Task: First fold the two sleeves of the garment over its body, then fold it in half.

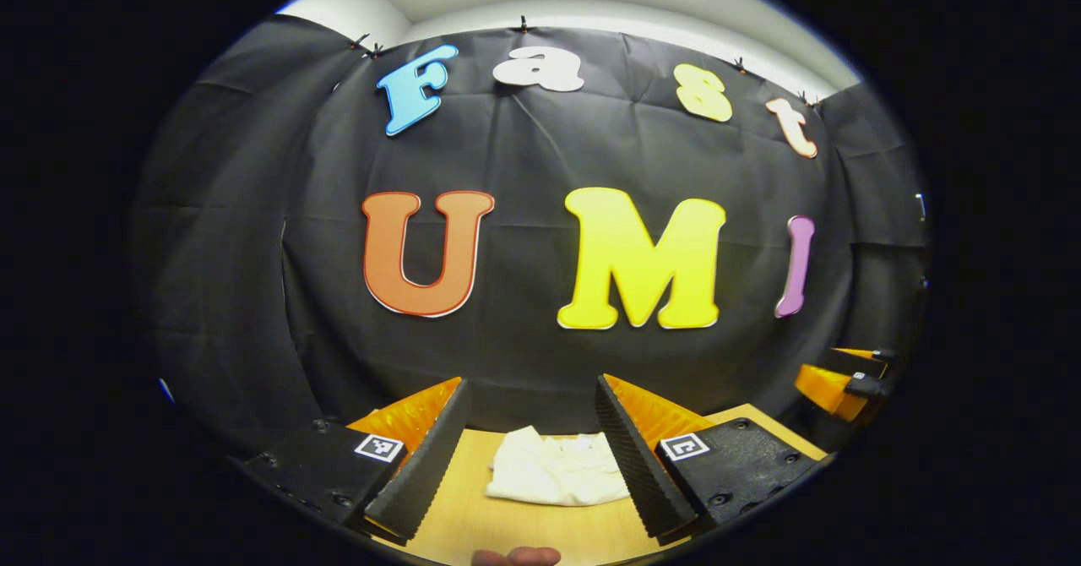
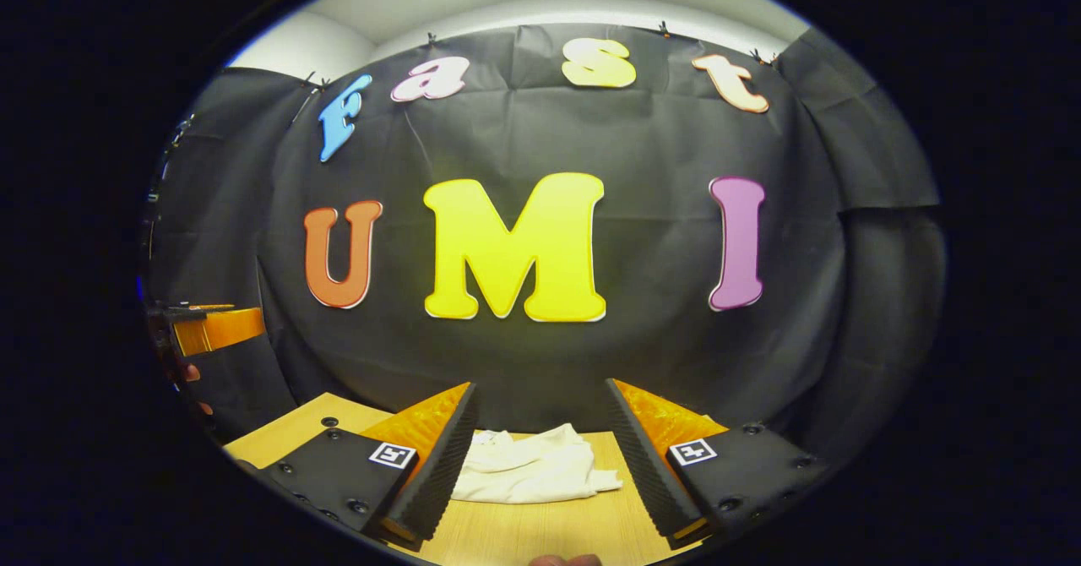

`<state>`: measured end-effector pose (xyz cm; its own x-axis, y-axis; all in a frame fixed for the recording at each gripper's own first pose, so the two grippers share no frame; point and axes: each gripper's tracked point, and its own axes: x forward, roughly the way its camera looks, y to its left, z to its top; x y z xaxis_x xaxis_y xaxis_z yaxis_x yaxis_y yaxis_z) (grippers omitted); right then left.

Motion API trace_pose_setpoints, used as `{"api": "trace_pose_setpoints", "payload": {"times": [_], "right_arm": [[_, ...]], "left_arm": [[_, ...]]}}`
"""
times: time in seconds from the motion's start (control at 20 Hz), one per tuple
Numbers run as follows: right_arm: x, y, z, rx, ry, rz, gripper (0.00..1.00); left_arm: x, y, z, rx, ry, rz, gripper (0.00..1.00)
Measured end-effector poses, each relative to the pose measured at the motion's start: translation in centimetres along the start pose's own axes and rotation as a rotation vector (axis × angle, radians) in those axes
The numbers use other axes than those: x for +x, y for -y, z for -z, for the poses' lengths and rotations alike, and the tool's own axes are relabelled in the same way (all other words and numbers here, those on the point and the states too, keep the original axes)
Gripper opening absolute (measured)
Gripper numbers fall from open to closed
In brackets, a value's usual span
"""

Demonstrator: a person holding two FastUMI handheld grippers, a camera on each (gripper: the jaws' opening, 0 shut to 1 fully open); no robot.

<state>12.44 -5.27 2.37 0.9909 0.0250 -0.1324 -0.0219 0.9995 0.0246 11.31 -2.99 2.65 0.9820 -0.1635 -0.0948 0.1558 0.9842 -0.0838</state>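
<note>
A white garment (image 1: 559,469) lies crumpled on the wooden table (image 1: 481,519), seen between the fingers of my left gripper (image 1: 534,456), which is open and held above and short of it. In the right gripper view the same white garment (image 2: 532,467) lies bunched on the table (image 2: 540,532) ahead of my right gripper (image 2: 540,452), also open with nothing between its fingers. The right gripper (image 1: 840,384) shows at the far right of the left gripper view. At the left edge of the right gripper view is the left gripper (image 2: 207,325).
The black cloth wall (image 1: 540,253) stands close behind the table's far edge. A fingertip (image 1: 515,557) shows at the bottom of the left gripper view, another fingertip (image 2: 564,560) at the bottom of the right gripper view.
</note>
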Motion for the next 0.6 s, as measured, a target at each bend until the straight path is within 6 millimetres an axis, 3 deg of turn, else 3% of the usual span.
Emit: {"api": "trace_pose_setpoints", "payload": {"times": [0.2,0.3,0.6], "right_arm": [[-5.5,-2.9,-0.4,0.0,0.047,-0.01,0.92],[-7.2,-4.5,0.8,0.003,0.038,-0.01,0.91],[-8.7,-5.9,3.6,0.048,0.003,0.006,0.92]], "left_arm": [[-4.3,1.4,-0.2,0.035,0.038,0.01,0.94],[-5.6,1.9,0.4,0.039,0.033,0.01,0.94],[-7.1,2.0,0.2,0.038,0.057,0.006,0.94]]}}
